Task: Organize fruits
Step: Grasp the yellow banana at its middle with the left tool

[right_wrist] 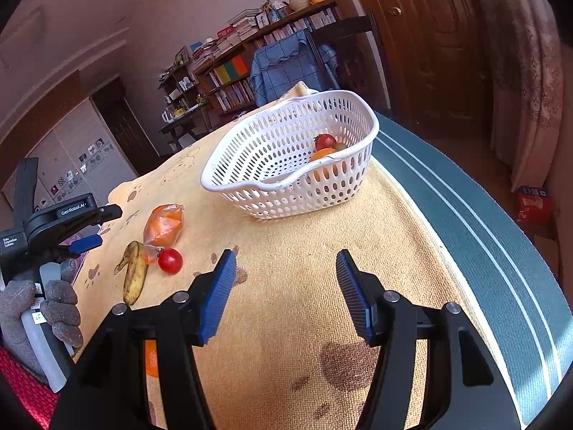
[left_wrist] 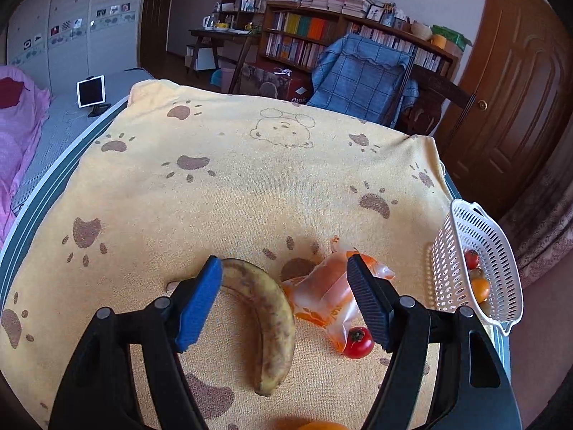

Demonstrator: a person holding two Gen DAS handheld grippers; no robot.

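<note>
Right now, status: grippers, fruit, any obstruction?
Left gripper open, above banana. Right gripper open, empty. Tomato and bag loose beside banana; basket holds some fruit. Nothing blocking.

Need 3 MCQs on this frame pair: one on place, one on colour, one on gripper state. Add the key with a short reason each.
1. Where is the banana?
A. In the white basket
B. On the yellow towel, between the left gripper's open jaws in its wrist view
C. On the floor

2. What colour is the loose tomato beside the snack packet?
A. Green
B. Yellow
C. Red

3. What state is the right gripper in?
A. Open, holding nothing
B. Shut on the banana
C. Shut on the basket rim

Key: 1 B, the banana lies on the yellow towel, framed by the left gripper, outside the white basket. 2 C, it is bright red with a green stem. 3 A, its jaws stand wide apart over bare towel.
</note>
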